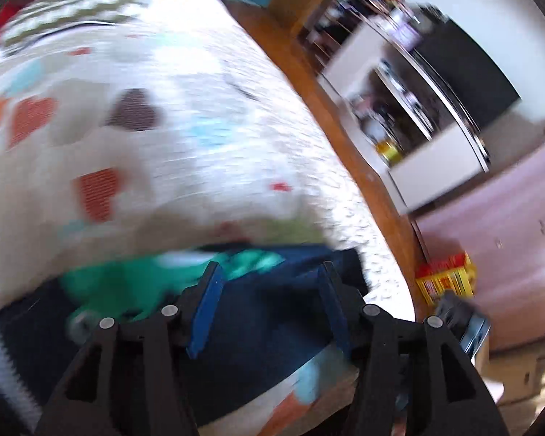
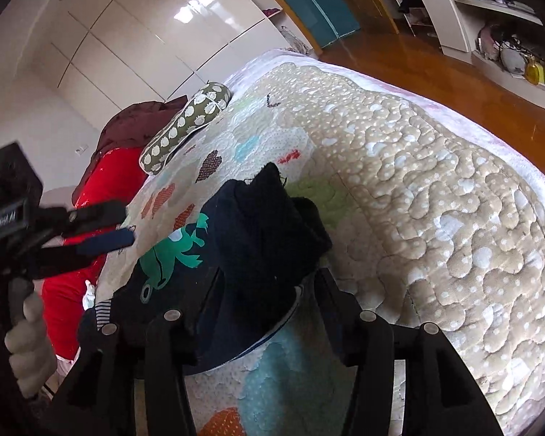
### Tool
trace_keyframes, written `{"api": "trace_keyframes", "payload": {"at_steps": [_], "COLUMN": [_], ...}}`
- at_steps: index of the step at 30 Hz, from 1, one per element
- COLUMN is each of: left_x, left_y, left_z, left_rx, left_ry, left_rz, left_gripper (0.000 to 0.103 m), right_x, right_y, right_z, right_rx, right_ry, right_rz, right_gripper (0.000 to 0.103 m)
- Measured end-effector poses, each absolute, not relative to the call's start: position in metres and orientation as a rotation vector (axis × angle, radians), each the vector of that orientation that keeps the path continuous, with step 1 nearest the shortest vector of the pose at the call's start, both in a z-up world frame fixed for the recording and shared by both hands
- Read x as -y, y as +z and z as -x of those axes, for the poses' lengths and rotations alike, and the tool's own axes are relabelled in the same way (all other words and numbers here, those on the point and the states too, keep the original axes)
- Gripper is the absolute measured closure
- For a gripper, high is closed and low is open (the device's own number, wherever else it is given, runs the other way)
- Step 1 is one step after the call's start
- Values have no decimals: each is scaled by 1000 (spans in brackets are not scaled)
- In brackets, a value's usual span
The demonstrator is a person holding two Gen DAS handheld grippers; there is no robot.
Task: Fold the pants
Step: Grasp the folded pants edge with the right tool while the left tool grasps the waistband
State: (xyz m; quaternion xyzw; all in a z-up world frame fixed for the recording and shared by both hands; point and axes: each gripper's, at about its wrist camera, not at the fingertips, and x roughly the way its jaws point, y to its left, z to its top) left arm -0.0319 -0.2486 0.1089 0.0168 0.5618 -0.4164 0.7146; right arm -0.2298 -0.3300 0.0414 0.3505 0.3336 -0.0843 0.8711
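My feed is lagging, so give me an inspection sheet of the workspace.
Surface: quilt on a bed.
Job's things: dark pants with a green frog print, bunched on the quilt.
Clutter: spotted pillow, red bedding.
Grippers: left gripper open over the pants; right gripper open, pants between its fingers.
Cables: nothing seen.
Surroundings: wood floor, shelves, white cupboards.

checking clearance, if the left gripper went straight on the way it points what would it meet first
Most likely the dark navy pants with the green frog print on the quilted patchwork bedspread: they lie directly between and beyond the left gripper and its open blue-padded fingers. Blur leaves depth uncertain.
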Motion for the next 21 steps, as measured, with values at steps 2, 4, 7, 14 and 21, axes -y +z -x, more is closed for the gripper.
{"api": "trace_keyframes", "payload": {"at_steps": [2,4,7,14,21], "left_x": [281,304,334,347,284], "left_y": [100,90,70,49,95], "left_z": [28,28,28,40,27], "left_rx": [-1276,-1293,-1343,-1367,-1237], "left_ry": [-977,-1009,-1069,-1136,-1094], "left_rz": [-89,-137,-222,-341,-175], "left_gripper": [50,50,45,83,89], "right_x": [329,329,330,329,306], "right_y": [35,31,29,30,63], "right_z": [228,226,224,211,199], "right_rx": [-701,-701,-691,-697,-659], "right_ry": [-172,-171,-161,-166,-120], "right_rz": [-748,-754,-751,-708,-600], "right_gripper": [47,47,47,85,87]}}
